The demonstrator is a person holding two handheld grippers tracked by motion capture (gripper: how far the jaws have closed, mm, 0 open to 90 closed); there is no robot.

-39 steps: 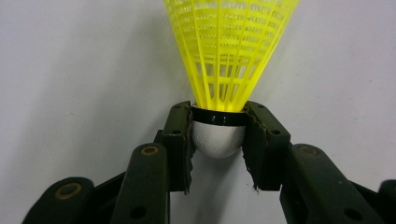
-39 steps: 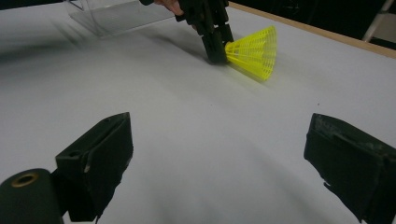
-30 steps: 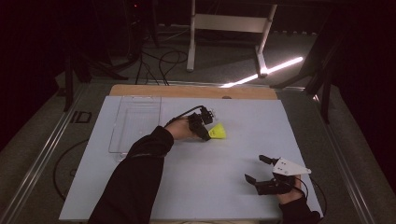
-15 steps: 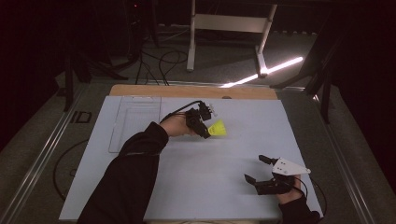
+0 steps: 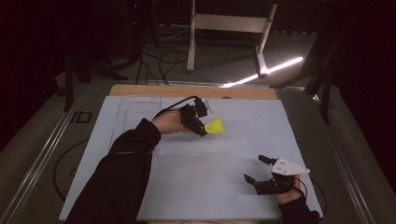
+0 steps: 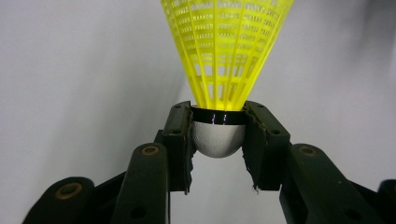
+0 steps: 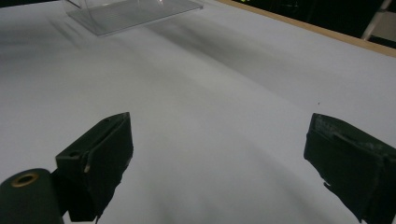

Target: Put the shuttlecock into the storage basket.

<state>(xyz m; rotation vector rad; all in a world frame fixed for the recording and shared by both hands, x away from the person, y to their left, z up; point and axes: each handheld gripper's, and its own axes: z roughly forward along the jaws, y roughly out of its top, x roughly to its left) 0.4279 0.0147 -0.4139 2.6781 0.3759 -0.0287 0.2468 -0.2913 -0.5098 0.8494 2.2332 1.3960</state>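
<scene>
Pale grey sheet-covered table, wooden far edge. Clear flat plastic tray on its far left part. Right gripper near the table's front right corner, jaws wide apart, empty. Left gripper just right of the tray, jaws clamped on the white cork of a yellow plastic shuttlecock, skirt pointing away.

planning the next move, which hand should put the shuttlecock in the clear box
Left, most likely. The left gripper is already shut on the yellow shuttlecock, pinching its white cork, and the clear box lies just beside that arm. The right gripper sits open at the near right edge.
</scene>
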